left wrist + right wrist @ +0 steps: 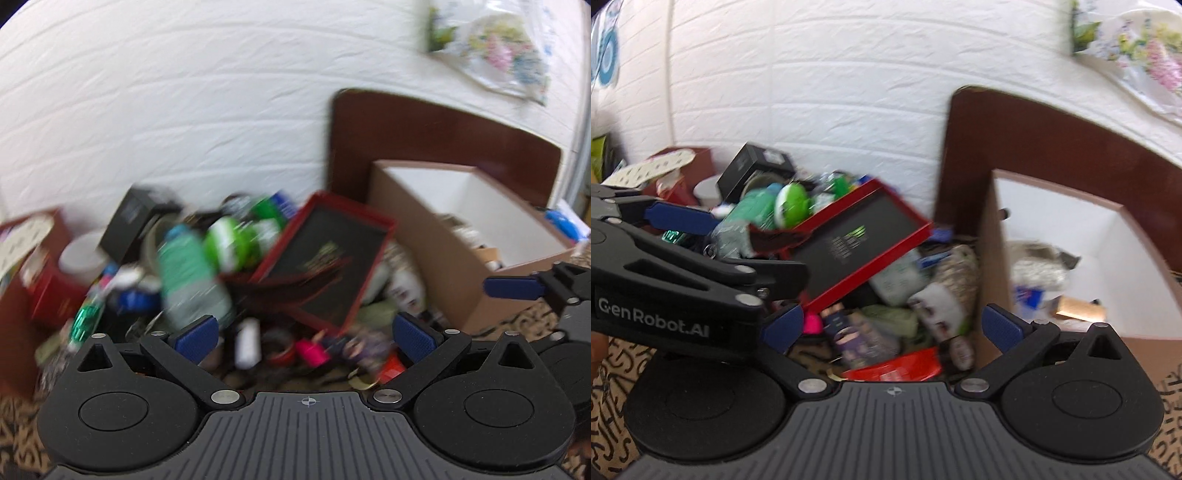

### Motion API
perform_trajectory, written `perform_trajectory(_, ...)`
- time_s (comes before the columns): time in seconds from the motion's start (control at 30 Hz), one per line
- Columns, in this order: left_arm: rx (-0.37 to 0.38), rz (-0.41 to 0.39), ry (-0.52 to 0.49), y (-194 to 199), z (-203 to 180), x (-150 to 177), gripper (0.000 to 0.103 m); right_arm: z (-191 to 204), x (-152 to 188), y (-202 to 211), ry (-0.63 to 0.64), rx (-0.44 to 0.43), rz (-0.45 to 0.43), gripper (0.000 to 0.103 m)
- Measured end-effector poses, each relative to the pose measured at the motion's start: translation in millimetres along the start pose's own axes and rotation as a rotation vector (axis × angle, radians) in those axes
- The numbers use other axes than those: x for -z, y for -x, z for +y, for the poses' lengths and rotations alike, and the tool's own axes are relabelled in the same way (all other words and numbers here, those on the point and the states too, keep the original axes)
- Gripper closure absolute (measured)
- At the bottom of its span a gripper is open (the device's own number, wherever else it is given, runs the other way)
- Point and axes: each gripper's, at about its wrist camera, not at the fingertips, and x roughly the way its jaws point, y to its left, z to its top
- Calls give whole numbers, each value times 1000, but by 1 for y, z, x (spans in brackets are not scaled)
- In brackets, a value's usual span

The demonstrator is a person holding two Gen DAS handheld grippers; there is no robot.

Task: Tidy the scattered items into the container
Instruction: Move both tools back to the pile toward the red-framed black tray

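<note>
Box (1071, 229) against wall, few items already inside, mostly bare. Left of box: big pile (236, 280) left on tabletop, red tray (860, 243) tilted on top, green bottle (192, 273) beyond. Left gripper (303, 332) jaws spread wide, nothing held. Right gripper (892, 326) likewise wide, nothing held. Early stage, judging by pile.

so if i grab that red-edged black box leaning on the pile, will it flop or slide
The red-edged black box keeps straight edges, so probably stiff, not floppy. It rests tilted on loose clutter, so it may slide or shift its neighbours. Its flat shape suggests it is light, though the blur hides detail.
</note>
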Motion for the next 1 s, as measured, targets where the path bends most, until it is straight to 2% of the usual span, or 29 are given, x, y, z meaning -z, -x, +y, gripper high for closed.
perform_trajectory(0.17,-19,70,83,-16,34,10,0,19,7,-16,16,-19,27,1)
perform_trajectory(0.37,-15,43,68,-26,43,-4,1,20,2,-30,-45,-11,1,1)
perform_trajectory(0.47,5,57,34,-35,42,-5,10,18,0,-37,-65,5,-10,1)
perform_trajectory(0.6,34,92,69,-50,50,-1,17,20,0,-52,-56,15,12,3)
perform_trajectory(0.7,39,102,108,-56,59,-2,17,22,1,-60,-73,2,11,12)
perform_trajectory(0.87,20,88,100,-62,62,-14,20,18,-4,-66,-118,3,-8,16)
perform_trajectory(0.93,22,82,85,-65,59,-19,26,16,-6,-71,-136,12,-1,24)
perform_trajectory(1.0,24,87,75,-70,55,-23,29,14,-8,-77,-163,5,17,40)
